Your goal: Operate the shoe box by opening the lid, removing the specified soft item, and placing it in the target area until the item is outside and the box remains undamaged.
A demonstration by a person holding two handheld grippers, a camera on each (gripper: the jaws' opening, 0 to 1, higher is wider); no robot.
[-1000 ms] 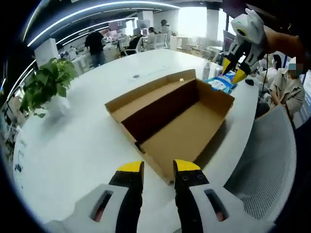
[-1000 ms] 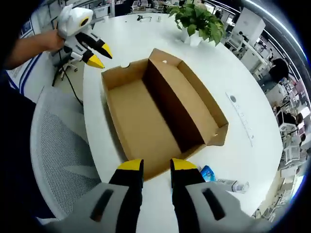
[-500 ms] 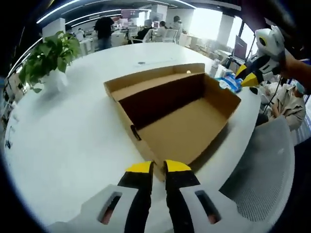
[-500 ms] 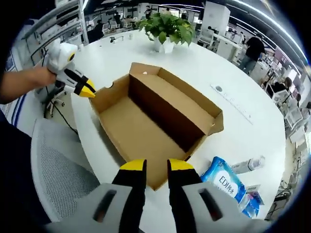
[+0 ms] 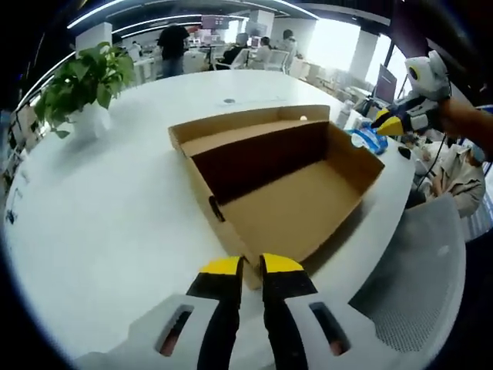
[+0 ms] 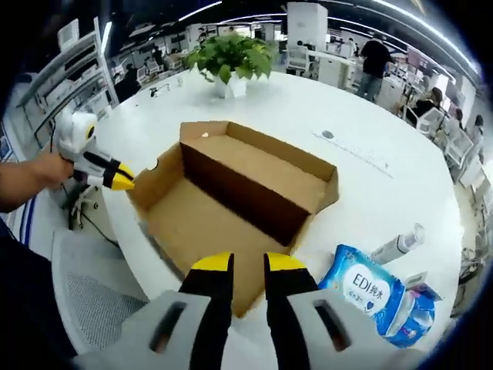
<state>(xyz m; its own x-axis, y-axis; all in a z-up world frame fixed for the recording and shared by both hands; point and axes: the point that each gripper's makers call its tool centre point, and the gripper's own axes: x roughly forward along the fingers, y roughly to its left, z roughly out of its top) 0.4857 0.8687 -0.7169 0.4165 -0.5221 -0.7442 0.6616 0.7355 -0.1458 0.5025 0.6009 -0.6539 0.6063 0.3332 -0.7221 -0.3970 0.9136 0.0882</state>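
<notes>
White, glossy round tabletop [image 5: 108, 216] carried every item; it stood in an open-plan office with strip ceiling lights, rows of desks and several people at the far side. One grey mesh chair back [image 5: 420, 270] stood against the table's near edge.

One brown cardboard shoe box [image 5: 289, 193], lid folded back flat and joined along its long side, lay open near the table's edge with bare brown card on its floor. In the right gripper view the same box [image 6: 231, 200] sat just beyond the jaws.

One blue-and-white soft pack of wipes [image 6: 368, 289] lay on the table outside the box, just beside its end; in the left gripper view the pack [image 5: 368, 139] showed beyond the box's far corner. A second, smaller blue packet [image 6: 416, 312] touched it. One clear slim bottle [image 6: 397, 247] lay on its side just behind the pack.

One potted green plant in a white pot [image 5: 81, 92] stood well apart from the box.

Two grippers, white with yellow tips. Left gripper [image 5: 252, 266]: jaws nearly together, nothing between them, above the box's near corner. Right gripper [image 6: 239, 262]: jaws narrowly parted, nothing held, above the box's end; in the left gripper view it hung beside the wipes pack.
</notes>
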